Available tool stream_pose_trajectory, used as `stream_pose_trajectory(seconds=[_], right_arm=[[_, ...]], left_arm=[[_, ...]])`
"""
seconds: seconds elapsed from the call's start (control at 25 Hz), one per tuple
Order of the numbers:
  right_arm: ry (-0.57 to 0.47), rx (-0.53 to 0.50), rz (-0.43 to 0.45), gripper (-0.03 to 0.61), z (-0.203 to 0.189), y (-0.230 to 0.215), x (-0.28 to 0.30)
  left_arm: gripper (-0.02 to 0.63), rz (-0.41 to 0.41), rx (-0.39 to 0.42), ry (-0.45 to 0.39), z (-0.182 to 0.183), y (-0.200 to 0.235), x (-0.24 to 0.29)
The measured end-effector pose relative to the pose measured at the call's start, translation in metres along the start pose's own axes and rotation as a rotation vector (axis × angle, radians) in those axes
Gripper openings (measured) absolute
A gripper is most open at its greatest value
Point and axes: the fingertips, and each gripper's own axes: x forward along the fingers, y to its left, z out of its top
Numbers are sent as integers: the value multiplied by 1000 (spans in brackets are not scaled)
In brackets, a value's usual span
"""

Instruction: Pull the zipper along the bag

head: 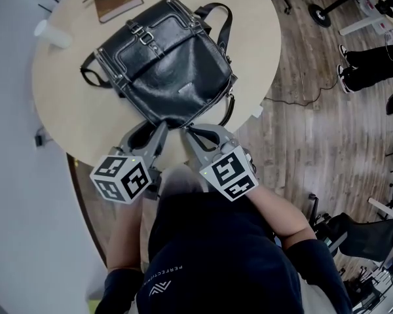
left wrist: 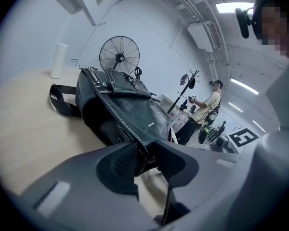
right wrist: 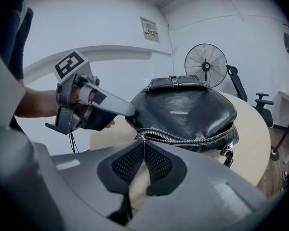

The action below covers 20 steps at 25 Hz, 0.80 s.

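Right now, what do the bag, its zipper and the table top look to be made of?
Bag: black leather or faux leather, glossy; it shows sheen, creases and pale stitching.
Zipper: silver teeth, probably metal, judging by the glint.
Table top: pale beige and matte; wood or laminate, cannot tell which.

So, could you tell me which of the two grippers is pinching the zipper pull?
The right gripper: its jaws are shut on the zipper pull. The left gripper instead clamps a corner of the bag.
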Motion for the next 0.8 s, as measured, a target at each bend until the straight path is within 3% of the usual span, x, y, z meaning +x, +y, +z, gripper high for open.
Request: stream_pose_trajectory(seconds=[0.8], right_arm=[[28, -105, 28, 12, -2, -11, -8]], left_arm=[[120, 10, -18, 2, -2, 2, -3]])
